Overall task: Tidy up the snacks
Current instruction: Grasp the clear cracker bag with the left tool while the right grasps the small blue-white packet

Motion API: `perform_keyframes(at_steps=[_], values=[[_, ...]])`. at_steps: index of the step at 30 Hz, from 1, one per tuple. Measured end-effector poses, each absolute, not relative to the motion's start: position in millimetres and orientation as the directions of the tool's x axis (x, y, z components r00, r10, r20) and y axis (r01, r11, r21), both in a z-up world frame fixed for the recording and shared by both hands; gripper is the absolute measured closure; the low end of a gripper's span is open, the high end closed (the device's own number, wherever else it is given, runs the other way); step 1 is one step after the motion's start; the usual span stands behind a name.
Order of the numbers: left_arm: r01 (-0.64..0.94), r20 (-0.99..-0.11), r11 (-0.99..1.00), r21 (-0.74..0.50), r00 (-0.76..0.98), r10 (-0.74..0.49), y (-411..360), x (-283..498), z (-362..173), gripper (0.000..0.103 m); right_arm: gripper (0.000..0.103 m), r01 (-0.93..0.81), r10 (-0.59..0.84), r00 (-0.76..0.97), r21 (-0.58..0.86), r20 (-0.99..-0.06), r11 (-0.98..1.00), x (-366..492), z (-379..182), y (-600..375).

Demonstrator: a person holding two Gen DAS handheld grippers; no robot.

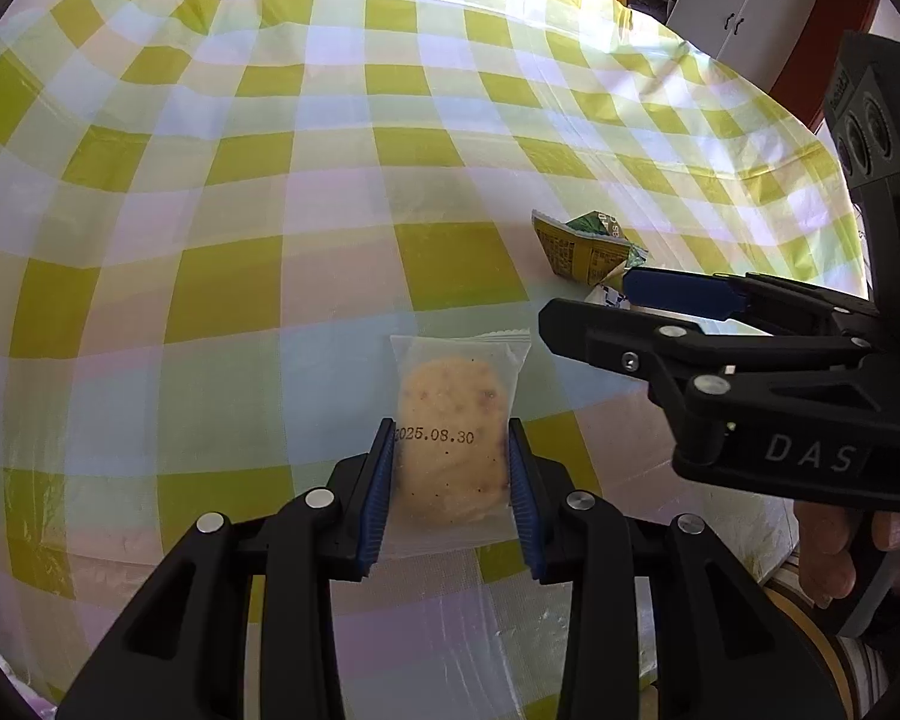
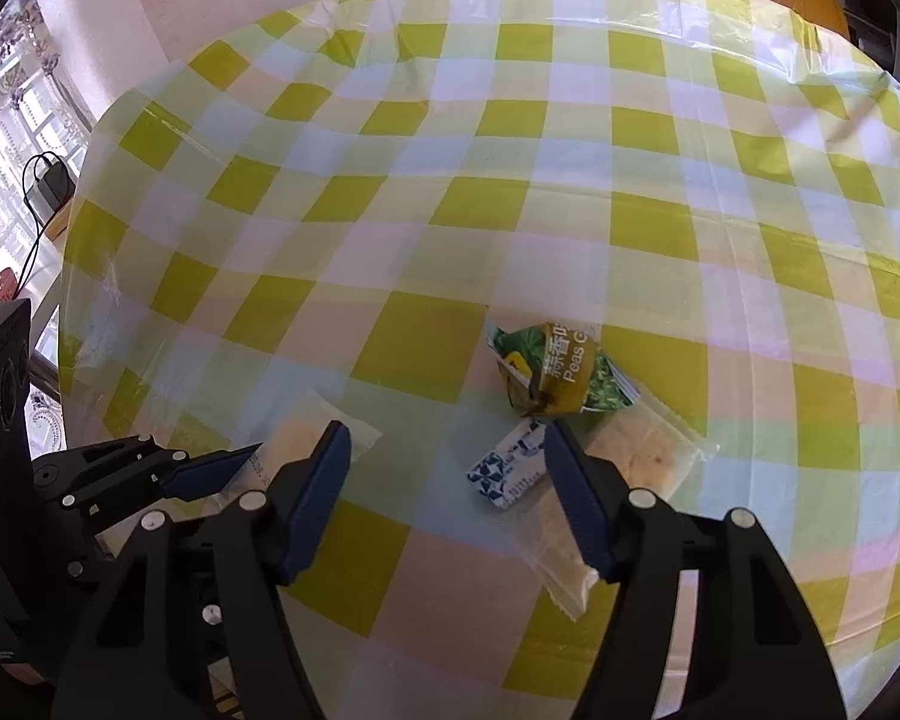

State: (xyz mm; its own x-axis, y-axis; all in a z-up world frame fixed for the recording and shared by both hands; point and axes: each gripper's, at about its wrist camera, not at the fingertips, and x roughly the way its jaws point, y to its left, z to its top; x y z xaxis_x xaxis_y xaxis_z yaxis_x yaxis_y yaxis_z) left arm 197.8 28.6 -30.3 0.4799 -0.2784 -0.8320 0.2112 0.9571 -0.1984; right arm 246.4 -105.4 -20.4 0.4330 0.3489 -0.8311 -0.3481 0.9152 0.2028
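Left gripper [image 1: 452, 438]: blue pads pressed against both sides of a clear-wrapped cookie packet [image 1: 453, 420], stamped 2025.08.30, low over the checked tablecloth [image 1: 210, 192].
Right gripper [image 2: 447, 450]: fingers spread wide, nothing between them, hovering over the cloth.
Snack pile: green peas packet [image 2: 549, 369], small blue-and-white sachet [image 2: 506, 468], second clear cookie packet [image 2: 648, 450], all touching, just beside the right gripper.

Broad stretches of the green-and-white checked plastic tablecloth [image 2: 510, 192] lie open; a crumpled green pea snack packet [image 2: 555, 369] and small blue-and-white patterned sachet [image 2: 504, 471] crowd its near edge.
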Motion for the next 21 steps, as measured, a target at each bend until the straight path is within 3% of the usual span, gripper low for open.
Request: perform_keyframes(at_steps=[5, 13, 15, 21], values=[[0.21, -0.83, 0.955, -0.208, 0.48, -0.286, 30.1, 197.8, -30.2, 0.068, 0.041, -0.314, 0.342, 0.436, 0.216, -0.832, 0.925, 244.5, -22.4, -115.4], [0.21, -0.829, 0.955, -0.208, 0.48, -0.286, 30.2, 197.6, -30.2, 0.068, 0.042, -0.272, 0.228, 0.435, 0.114, -0.871, 0.955, 243.8, -34.8, -119.5], [0.209, -0.829, 0.955, -0.209, 0.48, -0.286, 30.3, 197.9, -30.1, 0.068, 0.053, -0.275, 0.211, 0.438, 0.093, -0.874, 0.957, 244.1, -36.0, -118.9], [0.206, -0.831, 0.957, -0.202, 0.482, -0.279, 29.5, 198.1, -30.4, 0.068, 0.065, -0.293, 0.182, 0.455, 0.047, -0.872, 0.955, 242.7, -36.0, -112.8]])
